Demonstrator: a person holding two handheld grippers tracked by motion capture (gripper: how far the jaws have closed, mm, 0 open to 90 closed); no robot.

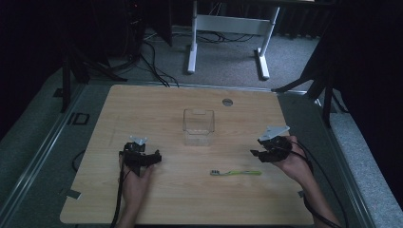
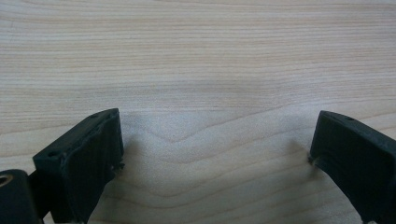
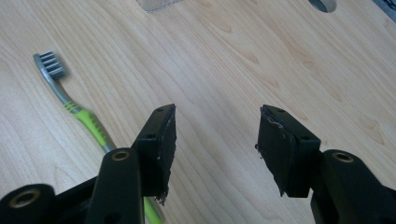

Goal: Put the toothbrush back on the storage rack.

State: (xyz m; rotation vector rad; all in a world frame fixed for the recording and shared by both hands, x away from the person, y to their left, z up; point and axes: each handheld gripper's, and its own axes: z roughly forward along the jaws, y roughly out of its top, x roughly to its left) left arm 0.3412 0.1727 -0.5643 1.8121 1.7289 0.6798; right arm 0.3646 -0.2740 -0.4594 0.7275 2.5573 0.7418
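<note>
On the table (image 1: 190, 190), left claw (image 1: 141, 158) and right claw (image 1: 267, 153) low, both gaping wide, empty

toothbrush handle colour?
Lime green with grey at the neck and head; the toothbrush shows best in the right gripper view.

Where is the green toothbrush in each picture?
High view: the toothbrush lies flat at lower middle, nearer the right tongs.
Left gripper view: not in this picture, just wooden table.
Right gripper view: toothbrush at left, brush head at the far end.
Shared landmark: the clear box, whose corner peeks in at the top.
</note>
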